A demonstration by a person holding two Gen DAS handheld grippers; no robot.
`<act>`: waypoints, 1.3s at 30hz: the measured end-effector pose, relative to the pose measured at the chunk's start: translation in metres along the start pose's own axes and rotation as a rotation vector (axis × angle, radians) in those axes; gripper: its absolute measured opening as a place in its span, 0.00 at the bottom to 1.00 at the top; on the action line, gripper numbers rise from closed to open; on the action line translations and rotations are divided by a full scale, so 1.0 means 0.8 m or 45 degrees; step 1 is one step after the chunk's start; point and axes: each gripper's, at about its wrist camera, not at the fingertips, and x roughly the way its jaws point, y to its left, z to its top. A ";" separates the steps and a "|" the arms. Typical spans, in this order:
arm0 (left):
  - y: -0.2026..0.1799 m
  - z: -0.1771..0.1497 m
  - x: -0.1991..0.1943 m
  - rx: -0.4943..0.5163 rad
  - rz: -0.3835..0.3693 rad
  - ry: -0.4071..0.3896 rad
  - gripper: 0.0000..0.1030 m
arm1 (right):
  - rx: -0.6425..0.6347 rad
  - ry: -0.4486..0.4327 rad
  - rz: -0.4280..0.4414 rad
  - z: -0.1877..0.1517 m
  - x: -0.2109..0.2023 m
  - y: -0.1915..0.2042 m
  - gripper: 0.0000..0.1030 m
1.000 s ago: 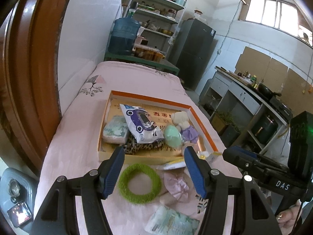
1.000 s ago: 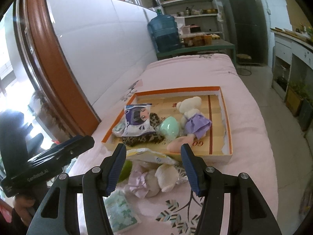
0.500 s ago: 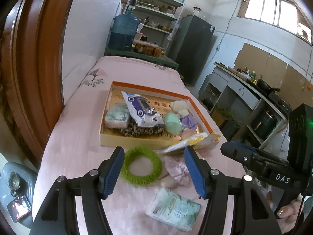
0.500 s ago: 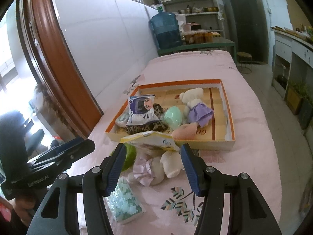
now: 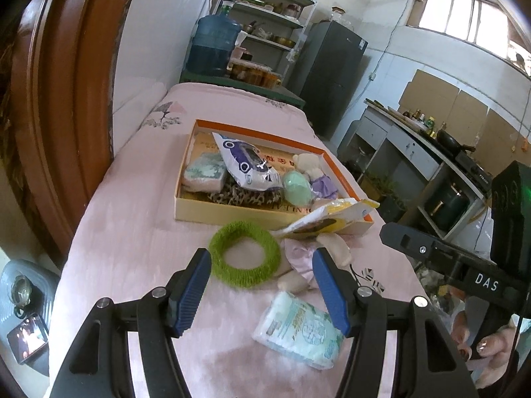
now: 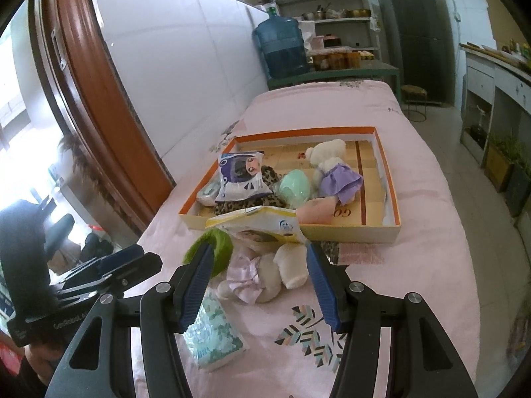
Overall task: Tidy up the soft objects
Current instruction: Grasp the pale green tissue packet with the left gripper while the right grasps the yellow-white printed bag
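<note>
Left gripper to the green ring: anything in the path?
Nothing visible. The left gripper is open with the green ring lying on the pink cloth just ahead, framed between its fingers. The plush toy touches the ring's right edge.

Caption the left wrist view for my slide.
Open left gripper above a green knitted ring, orange-rimmed tray of soft items behind.

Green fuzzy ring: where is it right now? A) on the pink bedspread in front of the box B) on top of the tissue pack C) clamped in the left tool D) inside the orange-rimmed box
A: the green ring lies flat on the bedspread, in front of the box, and the left tool is open, with nothing gripped.
</note>
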 end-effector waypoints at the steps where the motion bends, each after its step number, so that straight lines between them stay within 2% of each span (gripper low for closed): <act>1: 0.000 -0.001 0.001 0.000 -0.002 0.004 0.61 | -0.002 0.000 -0.001 -0.001 -0.001 0.000 0.58; 13: 0.005 -0.037 0.024 -0.020 -0.031 0.103 0.61 | -0.011 0.020 0.008 -0.009 0.000 0.003 0.58; 28: -0.004 -0.064 0.063 -0.021 -0.141 0.234 0.61 | -0.008 0.037 0.006 -0.016 0.006 0.000 0.58; 35: -0.009 -0.070 0.066 -0.040 -0.160 0.227 0.61 | 0.005 0.045 0.010 -0.018 0.011 -0.004 0.58; 37: -0.015 -0.072 0.066 -0.024 -0.164 0.231 0.51 | 0.006 0.048 0.011 -0.020 0.013 -0.004 0.58; 39: -0.017 -0.074 0.064 -0.036 -0.181 0.225 0.45 | 0.010 0.052 0.015 -0.021 0.015 -0.004 0.58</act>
